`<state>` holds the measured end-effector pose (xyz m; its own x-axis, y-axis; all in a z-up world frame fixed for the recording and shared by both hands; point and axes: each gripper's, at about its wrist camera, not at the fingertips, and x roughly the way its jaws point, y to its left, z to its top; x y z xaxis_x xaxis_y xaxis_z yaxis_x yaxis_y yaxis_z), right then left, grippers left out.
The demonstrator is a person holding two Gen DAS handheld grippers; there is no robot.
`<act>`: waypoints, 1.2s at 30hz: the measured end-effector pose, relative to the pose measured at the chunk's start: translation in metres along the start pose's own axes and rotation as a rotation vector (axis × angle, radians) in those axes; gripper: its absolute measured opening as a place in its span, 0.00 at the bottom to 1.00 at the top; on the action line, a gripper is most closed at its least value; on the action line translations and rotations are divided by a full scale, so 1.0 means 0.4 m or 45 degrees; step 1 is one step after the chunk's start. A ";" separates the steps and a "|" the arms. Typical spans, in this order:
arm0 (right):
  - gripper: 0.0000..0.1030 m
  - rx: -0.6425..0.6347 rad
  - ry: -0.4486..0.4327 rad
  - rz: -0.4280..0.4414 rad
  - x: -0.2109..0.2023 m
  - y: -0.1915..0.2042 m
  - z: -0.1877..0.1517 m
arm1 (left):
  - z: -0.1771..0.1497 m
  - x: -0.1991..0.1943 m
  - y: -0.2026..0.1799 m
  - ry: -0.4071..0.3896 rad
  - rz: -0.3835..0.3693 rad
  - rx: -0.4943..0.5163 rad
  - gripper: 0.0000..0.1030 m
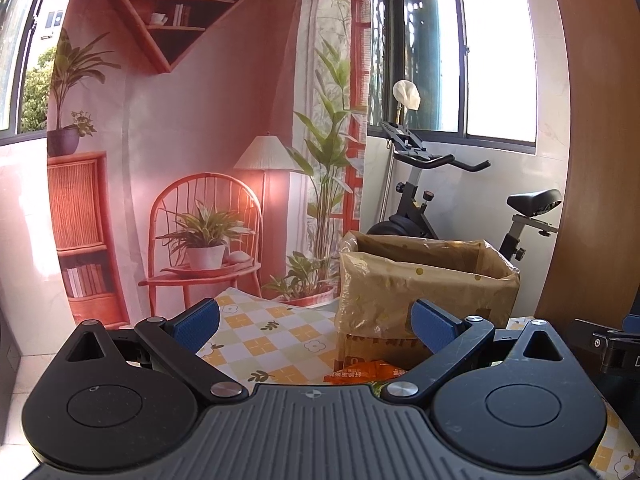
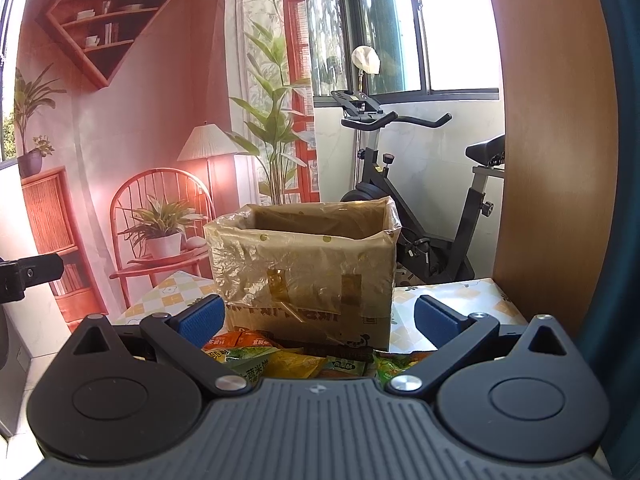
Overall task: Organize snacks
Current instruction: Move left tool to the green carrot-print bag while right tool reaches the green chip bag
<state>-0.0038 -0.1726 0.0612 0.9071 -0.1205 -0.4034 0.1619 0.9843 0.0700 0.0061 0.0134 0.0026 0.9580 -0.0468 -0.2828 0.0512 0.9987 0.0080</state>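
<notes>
A cardboard box lined with a thin plastic bag stands open-topped on the checked tablecloth. In the left wrist view the same box sits to the right of centre. Several snack packets, orange, green and yellow, lie in a pile in front of the box, just below my right gripper. An orange packet shows low between the fingers of my left gripper. Both grippers stand open with nothing between their blue pads. The left gripper's edge shows at the left of the right wrist view.
A printed backdrop of a room hangs behind the table. An exercise bike stands behind the box by the window. A tall wooden panel rises at the right of the table. The table's far-left edge meets the backdrop.
</notes>
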 end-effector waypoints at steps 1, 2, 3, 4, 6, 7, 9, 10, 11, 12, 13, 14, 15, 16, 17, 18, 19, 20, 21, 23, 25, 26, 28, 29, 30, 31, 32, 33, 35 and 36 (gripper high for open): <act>1.00 0.015 -0.022 0.000 0.002 -0.014 -0.004 | -0.003 0.009 0.003 0.003 0.005 0.001 1.00; 1.00 0.022 -0.033 -0.001 0.008 -0.025 -0.006 | -0.008 0.024 0.007 0.006 0.013 0.004 1.00; 1.00 0.027 -0.040 -0.005 0.019 -0.040 -0.010 | -0.015 0.039 0.013 0.005 0.016 0.005 1.00; 1.00 0.029 -0.040 -0.009 0.032 -0.052 -0.012 | -0.022 0.054 0.021 0.004 0.015 0.002 1.00; 1.00 0.019 -0.037 -0.012 0.060 -0.074 -0.018 | -0.038 0.095 0.044 0.025 0.006 -0.024 1.00; 1.00 0.015 -0.040 -0.020 0.073 -0.085 -0.022 | -0.043 0.112 0.051 0.044 0.003 -0.038 1.00; 1.00 0.034 -0.061 -0.033 0.093 -0.106 -0.034 | -0.054 0.154 0.069 0.102 -0.002 -0.080 1.00; 1.00 0.054 -0.070 -0.037 0.103 -0.118 -0.041 | -0.059 0.177 0.078 0.130 0.012 -0.100 1.00; 1.00 0.072 -0.066 -0.045 0.114 -0.128 -0.047 | -0.063 0.193 0.082 0.145 0.032 -0.106 1.00; 1.00 0.085 -0.059 -0.053 0.122 -0.136 -0.052 | -0.068 0.211 0.085 0.159 0.066 -0.098 0.99; 1.00 0.101 -0.051 -0.057 0.131 -0.146 -0.059 | -0.072 0.222 0.083 0.161 0.081 -0.087 0.99; 1.00 0.115 -0.045 -0.055 0.141 -0.157 -0.068 | -0.079 0.235 0.081 0.152 0.089 -0.058 0.99; 1.00 0.123 -0.039 -0.054 0.148 -0.164 -0.075 | -0.086 0.242 0.076 0.139 0.083 -0.028 0.99; 1.00 0.131 -0.027 -0.056 0.157 -0.173 -0.085 | -0.093 0.247 0.070 0.128 0.073 -0.003 0.98; 1.00 0.135 -0.011 -0.061 0.166 -0.179 -0.093 | -0.105 0.251 0.064 0.120 0.045 0.025 0.98; 1.00 0.137 0.004 -0.070 0.173 -0.184 -0.101 | -0.121 0.253 0.058 0.123 -0.003 0.041 0.98; 1.00 0.136 0.013 -0.080 0.177 -0.187 -0.107 | -0.132 0.253 0.055 0.129 -0.036 0.044 0.98; 1.00 0.131 0.018 -0.085 0.178 -0.188 -0.112 | -0.157 0.249 0.051 0.141 -0.098 0.050 0.98; 1.00 0.122 0.021 -0.086 0.177 -0.188 -0.118 | -0.171 0.246 0.049 0.146 -0.133 0.056 0.98; 1.00 0.105 0.025 -0.083 0.175 -0.181 -0.128 | -0.219 0.236 0.043 0.150 -0.207 0.090 0.98; 1.00 0.084 0.036 -0.077 0.176 -0.168 -0.141 | -0.251 0.232 0.042 0.148 -0.243 0.112 0.98; 1.00 0.077 0.043 -0.075 0.178 -0.163 -0.147 | -0.269 0.233 0.042 0.149 -0.262 0.119 0.98; 1.00 0.068 0.069 -0.075 0.189 -0.150 -0.156 | -0.297 0.239 0.039 0.158 -0.286 0.138 0.98; 1.00 0.072 0.081 -0.074 0.195 -0.145 -0.160 | -0.304 0.245 0.035 0.163 -0.288 0.154 0.98; 1.00 0.085 0.089 -0.072 0.199 -0.143 -0.163 | -0.312 0.250 0.027 0.167 -0.290 0.180 0.98; 1.00 0.103 0.094 -0.073 0.204 -0.141 -0.165 | -0.320 0.255 0.017 0.170 -0.295 0.209 0.98; 1.00 0.120 0.098 -0.072 0.208 -0.142 -0.167 | -0.328 0.255 0.004 0.169 -0.313 0.253 0.98; 1.00 0.130 0.101 -0.069 0.212 -0.143 -0.168 | -0.334 0.257 -0.005 0.165 -0.327 0.283 0.98; 1.00 0.146 0.100 -0.056 0.219 -0.152 -0.173 | -0.355 0.263 -0.034 0.162 -0.368 0.388 0.98; 1.00 0.155 0.103 -0.052 0.221 -0.159 -0.176 | -0.362 0.266 -0.044 0.165 -0.386 0.419 0.98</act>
<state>0.0389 -0.2369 -0.0432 0.8650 -0.1448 -0.4804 0.2489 0.9552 0.1603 0.0661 -0.0061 -0.1665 0.8441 -0.3114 -0.4364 0.4302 0.8793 0.2046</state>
